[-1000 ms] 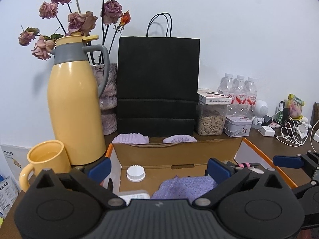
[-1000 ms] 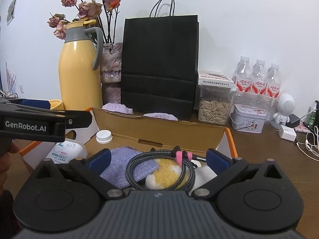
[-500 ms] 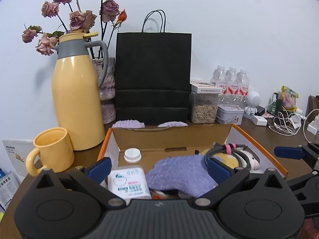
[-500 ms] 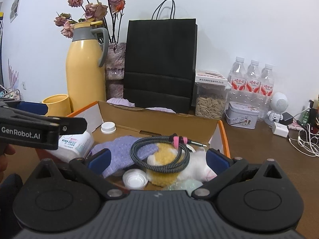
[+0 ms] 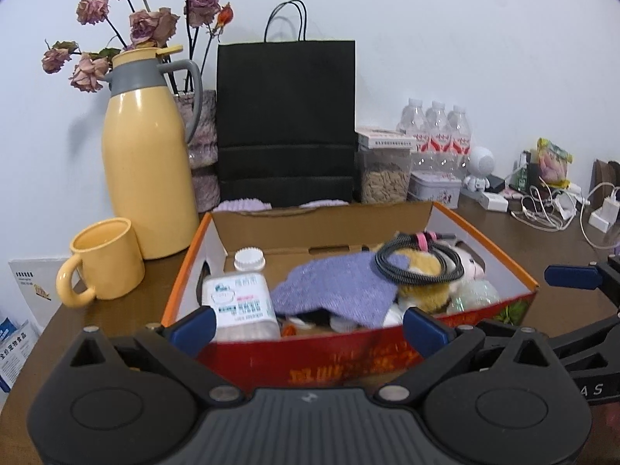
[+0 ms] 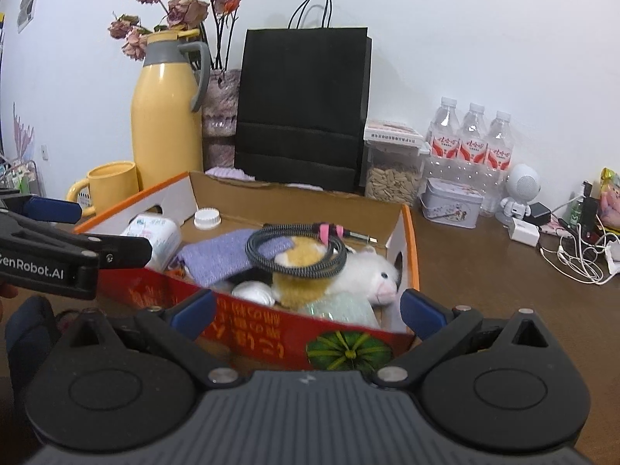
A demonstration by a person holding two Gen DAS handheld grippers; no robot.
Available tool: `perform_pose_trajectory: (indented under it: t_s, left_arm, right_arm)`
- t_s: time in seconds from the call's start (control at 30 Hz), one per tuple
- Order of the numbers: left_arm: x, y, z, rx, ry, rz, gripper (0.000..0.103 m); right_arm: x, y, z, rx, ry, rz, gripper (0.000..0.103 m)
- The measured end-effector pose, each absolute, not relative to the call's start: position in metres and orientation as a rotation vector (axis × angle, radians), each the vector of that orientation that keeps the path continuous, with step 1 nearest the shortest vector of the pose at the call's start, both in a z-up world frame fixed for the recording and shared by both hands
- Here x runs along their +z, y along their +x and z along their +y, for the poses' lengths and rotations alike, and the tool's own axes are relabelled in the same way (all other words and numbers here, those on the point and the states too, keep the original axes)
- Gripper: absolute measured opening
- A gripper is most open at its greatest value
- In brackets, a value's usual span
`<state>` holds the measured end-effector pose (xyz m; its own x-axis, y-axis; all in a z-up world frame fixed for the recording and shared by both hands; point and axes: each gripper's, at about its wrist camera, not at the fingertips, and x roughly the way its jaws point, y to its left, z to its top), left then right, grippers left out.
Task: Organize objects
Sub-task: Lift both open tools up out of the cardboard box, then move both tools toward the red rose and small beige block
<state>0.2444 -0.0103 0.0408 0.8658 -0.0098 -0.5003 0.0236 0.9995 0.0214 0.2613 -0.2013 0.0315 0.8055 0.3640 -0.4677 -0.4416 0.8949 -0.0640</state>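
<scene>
An open cardboard box [image 5: 348, 364] with orange rims and a red front wall stands on the brown table. Inside lie a white bottle [image 5: 240, 298], a purple knitted cloth [image 5: 333, 290], a coiled black cable [image 5: 418, 267] with a pink tie, and a plush cat [image 6: 364, 271]. The cable [image 6: 296, 252] rests on top of the plush cat. My left gripper [image 5: 310, 327] is open just in front of the box's front wall, holding nothing. My right gripper [image 6: 306, 312] is open too, at the box's front right corner. Each gripper shows at the edge of the other's view.
A yellow thermos jug [image 5: 147, 162] and a yellow mug [image 5: 104, 263] stand left of the box. Behind it are a black paper bag [image 5: 286, 116], a vase of dried roses, a seed jar [image 5: 383, 178], a tin and water bottles. Chargers and cables [image 5: 550, 209] lie to the right.
Both grippers have drawn back from over the box, so its red front wall now shows. The things in the box have not moved.
</scene>
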Motion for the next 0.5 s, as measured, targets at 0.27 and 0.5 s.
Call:
perform_pose_trajectory:
  t_s: [0.27, 0.5]
  left_arm:
    - [0.03, 0.233, -0.012, -0.003, 0.039, 0.578, 0.103]
    - [0.021, 0.222, -0.01, 0.0, 0.051, 0.622, 0.103]
  right_arm:
    - [0.023, 0.247, -0.214, 0.429, -0.18, 0.491, 0.103]
    - [0.012, 0.238, -0.224, 0.437, -0.187, 0.529, 0.103]
